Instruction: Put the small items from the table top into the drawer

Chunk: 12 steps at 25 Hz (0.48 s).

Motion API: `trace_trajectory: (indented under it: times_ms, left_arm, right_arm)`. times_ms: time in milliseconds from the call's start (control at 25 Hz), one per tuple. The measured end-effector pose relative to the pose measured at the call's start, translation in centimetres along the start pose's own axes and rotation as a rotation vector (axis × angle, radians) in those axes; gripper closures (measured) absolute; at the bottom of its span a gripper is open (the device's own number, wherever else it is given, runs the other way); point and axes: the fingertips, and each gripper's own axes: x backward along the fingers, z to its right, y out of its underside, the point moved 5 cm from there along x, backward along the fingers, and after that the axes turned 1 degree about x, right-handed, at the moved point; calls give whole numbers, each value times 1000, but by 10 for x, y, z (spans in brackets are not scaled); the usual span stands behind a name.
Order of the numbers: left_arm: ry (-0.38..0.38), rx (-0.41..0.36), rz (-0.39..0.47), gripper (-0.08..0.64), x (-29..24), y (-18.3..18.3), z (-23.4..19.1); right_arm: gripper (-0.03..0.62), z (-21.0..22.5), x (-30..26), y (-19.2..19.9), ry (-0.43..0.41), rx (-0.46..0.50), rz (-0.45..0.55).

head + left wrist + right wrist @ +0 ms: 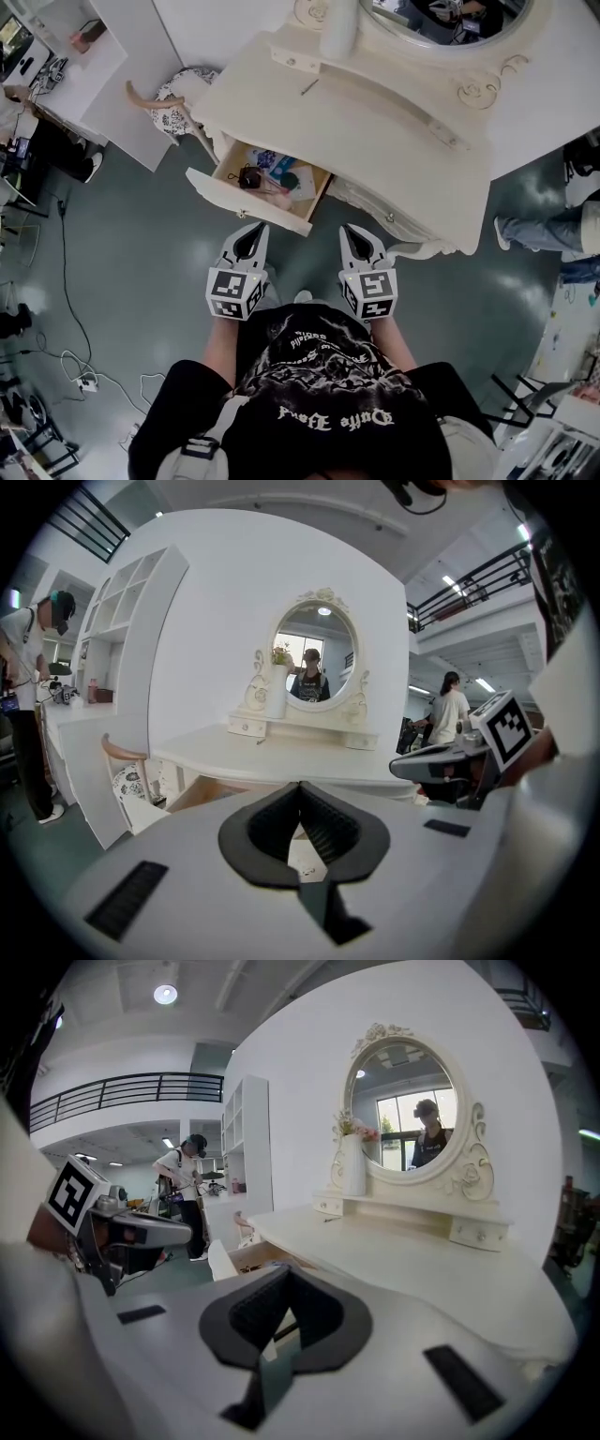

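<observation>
The cream dressing table [375, 131] has its left drawer [246, 200] pulled open. Inside lie a black object [249, 177], blue and teal cards [284, 169] and something pink. One small dark stick [309, 86] rests on the table top near the mirror base, also seen as the small stick [331, 1219]. My left gripper [255, 229] hangs just in front of the drawer's front panel, jaws together and empty. My right gripper [352, 230] is level with it, to the right of the drawer, also shut with nothing held. Both point toward the table.
A white vase [339, 28] and an oval mirror [450, 19] stand at the back of the table. A chair with a patterned cushion [173, 103] sits left of the drawer. A bystander's legs [544, 230] are at right. Cables [84, 375] trail on the floor at left.
</observation>
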Motion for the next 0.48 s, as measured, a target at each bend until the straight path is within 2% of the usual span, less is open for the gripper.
trace_trajectory:
  times_ms: [480]
  left_arm:
    - [80, -28, -14, 545, -39, -37, -65]
  right_arm:
    - [582, -7, -62, -30, 67, -50, -20]
